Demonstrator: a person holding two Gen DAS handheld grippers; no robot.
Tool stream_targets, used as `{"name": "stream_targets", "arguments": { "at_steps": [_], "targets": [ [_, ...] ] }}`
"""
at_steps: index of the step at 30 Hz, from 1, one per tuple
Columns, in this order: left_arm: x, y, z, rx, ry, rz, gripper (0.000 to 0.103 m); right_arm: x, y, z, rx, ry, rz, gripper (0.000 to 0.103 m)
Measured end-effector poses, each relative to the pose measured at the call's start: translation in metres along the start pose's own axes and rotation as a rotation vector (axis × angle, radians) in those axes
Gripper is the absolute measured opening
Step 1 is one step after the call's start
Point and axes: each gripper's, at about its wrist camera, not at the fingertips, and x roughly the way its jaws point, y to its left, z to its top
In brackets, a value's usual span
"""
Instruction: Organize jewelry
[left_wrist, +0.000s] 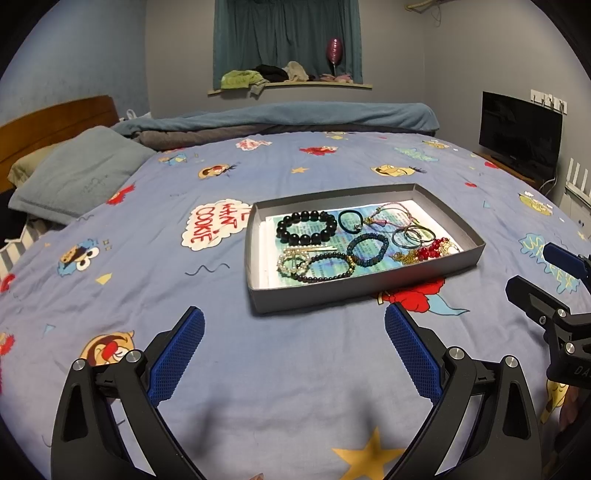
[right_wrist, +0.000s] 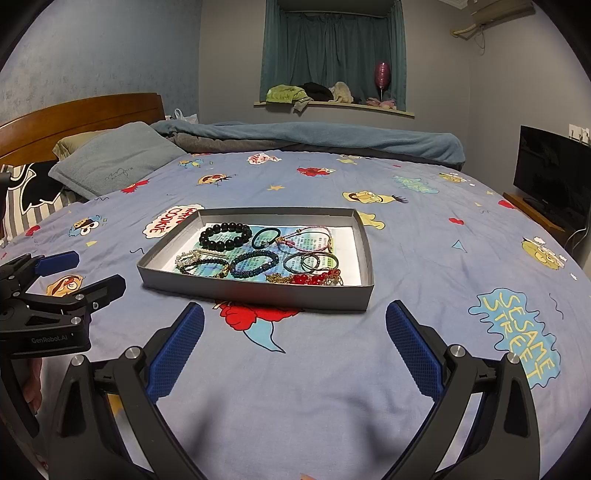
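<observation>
While both hang released | left gripper (right_wrist: 70, 273) reads "GenRobot.AI" | right gripper (right_wrist: 295, 345) | bedsheet (right_wrist: 513, 332) "SESAME STREET"

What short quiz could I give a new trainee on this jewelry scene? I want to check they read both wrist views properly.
1. True or false: the left gripper holds a bracelet.
2. Where does the big black bead bracelet lie in the gray tray: A) far left part, B) near right corner, C) outside it on the bedsheet?
3. Fill in: the red beads lie at the tray's near ____ corner, seen from the right wrist.

Key:
1. False; both it and the right gripper are open and empty.
2. A.
3. Right.
</observation>
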Motion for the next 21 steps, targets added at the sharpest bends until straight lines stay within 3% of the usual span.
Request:
{"name": "stream_targets", "arguments": {
  "at_steps": [21],
  "targets": [
    [-0.0032, -0.0070, -0.0026, 0.015, -0.018, 0.003, 0.097, 0.0020, 0.0019, -0.0002, -0.006, 0.006, -0.001, 0.097]
  ]
}}
